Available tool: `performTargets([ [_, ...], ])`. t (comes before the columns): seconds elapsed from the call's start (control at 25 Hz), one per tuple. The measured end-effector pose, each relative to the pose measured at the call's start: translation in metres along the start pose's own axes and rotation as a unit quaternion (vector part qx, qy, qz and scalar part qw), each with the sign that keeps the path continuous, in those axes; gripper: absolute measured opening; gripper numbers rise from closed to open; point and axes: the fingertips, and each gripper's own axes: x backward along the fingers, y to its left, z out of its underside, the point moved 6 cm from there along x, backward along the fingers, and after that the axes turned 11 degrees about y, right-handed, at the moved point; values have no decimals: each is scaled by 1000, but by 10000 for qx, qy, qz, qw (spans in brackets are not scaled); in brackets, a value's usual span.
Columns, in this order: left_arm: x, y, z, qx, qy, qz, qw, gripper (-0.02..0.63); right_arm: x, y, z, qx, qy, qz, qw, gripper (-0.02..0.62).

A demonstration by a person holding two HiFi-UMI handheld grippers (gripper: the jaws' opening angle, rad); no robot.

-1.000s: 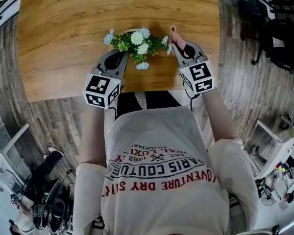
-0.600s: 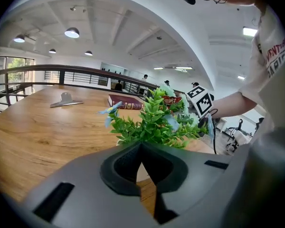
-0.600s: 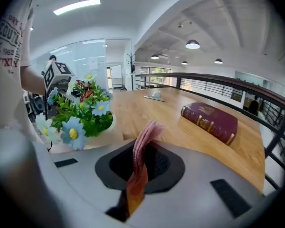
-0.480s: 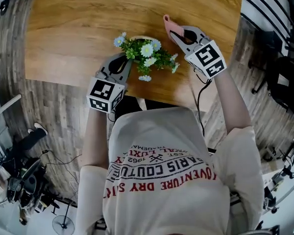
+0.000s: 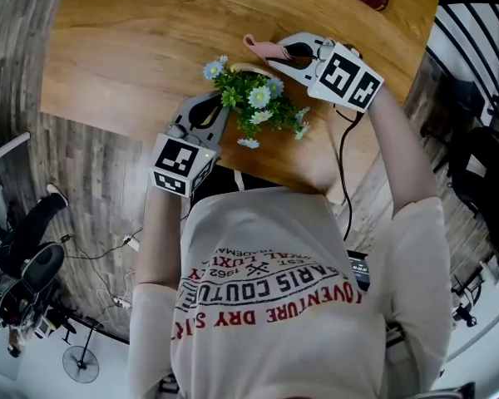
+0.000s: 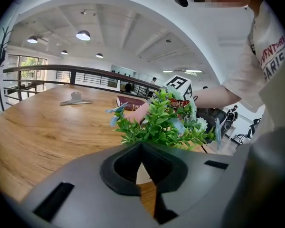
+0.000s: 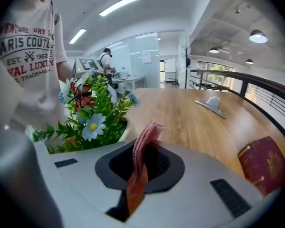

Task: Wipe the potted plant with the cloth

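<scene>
Head view, nearest first: looked steeply down over a white printed shirt (image 5: pixel 266 298) and along both forearms to the wooden table (image 5: pixel 108 48). Held the left gripper (image 5: pixel 219 106) low over the table's near edge, tips right up against the near-left side of the potted plant (image 5: pixel 258 102); could not tell whether touching it or just short of it. Found those jaws clenched together on nothing in the left gripper view. Saw only a sliver of white pot (image 6: pixel 142 172) through the notch under the closed tips, with green leaves and pale blue flowers rising just beyond.

Found the plant upright near the table's near edge, between the two grippers. Held the right gripper (image 5: pixel 276 55) at the plant's far-right side, pointed leftward across the back of the foliage. Gripped a folded pink cloth (image 5: pixel 262 48) there, free end poking out past the tips, just beside the farthest flowers; could not tell any contact with them.

Checked the same grasp in the right gripper view: jaws squeezed tight on the cloth, folded edge standing above the tips, tail hanging down between them. Saw the plant close by at left there, with a white daisy (image 7: pixel 93 127) turned toward the camera.

Farther off, noted a dark red book (image 7: pixel 263 163) flat on the wood at right, a metal clip-like piece (image 7: pixel 211 103) well beyond it, then a dark railing (image 7: pixel 256 87) along the far side.
</scene>
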Motion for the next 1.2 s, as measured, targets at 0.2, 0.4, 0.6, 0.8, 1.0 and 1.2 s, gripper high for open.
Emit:
performTargets([
  [0.2, 0, -1, -1, 44, -7, -84, 10000, 15, -9, -3, -8, 964, 729, -891, 9887, 40],
  [0.4, 1, -1, 0, 53, -34, -163, 9998, 15, -18, -3, -21, 1837, 1475, -1524, 9598, 40],
  [0.6, 1, -3, 0, 58, -56, -177, 9998, 15, -21, 1, -29, 2453, 2117, -1931, 9261, 40],
  [0.8, -1, -2, 0, 90, -53, -209, 9997, 15, -25, 2, -30, 2538, 2453, -2136, 9109, 40],
  [1.0, -2, -1, 0, 13, -38, -252, 9997, 15, -22, 3, -25, 2171, 2569, -2019, 9198, 40],
  [1.2, 0, -1, 1, -26, -11, -257, 9997, 15, -17, 11, -13, 1963, 2643, -1940, 9241, 40],
])
